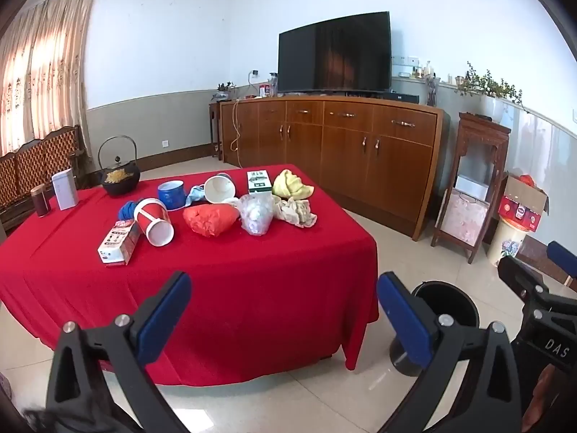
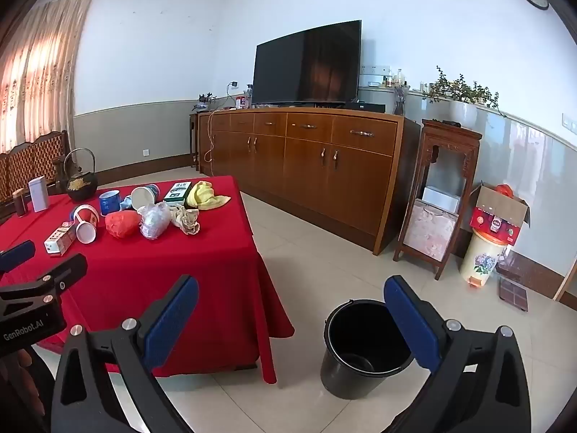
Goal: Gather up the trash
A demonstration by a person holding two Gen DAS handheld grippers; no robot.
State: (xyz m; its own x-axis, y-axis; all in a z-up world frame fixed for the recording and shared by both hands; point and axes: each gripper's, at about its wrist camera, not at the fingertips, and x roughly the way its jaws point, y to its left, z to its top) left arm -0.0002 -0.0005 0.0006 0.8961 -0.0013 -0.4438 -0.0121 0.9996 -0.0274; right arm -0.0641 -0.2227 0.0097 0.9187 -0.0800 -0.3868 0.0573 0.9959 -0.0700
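The counter, draped in a red cloth, fills the space ahead of me and carries all the trash in a loose cluster toward its far side. On the tiled floor at its right corner stands a black bucket, upright and with nothing visible inside. On the counter, from larger to smaller: a tipped red paper cup with its mouth toward me, a tipped white cup, a crumpled red bag, a clear plastic bag touching it, a yellow cloth, a crumpled beige paper, a blue cup, a green-and-white box and a small carton lying flat nearest me. My left gripper hovers short of the counter edge, jaws spread wide, nothing between them. My right gripper hangs above the floor beside the bucket, jaws likewise wide and gripping nothing
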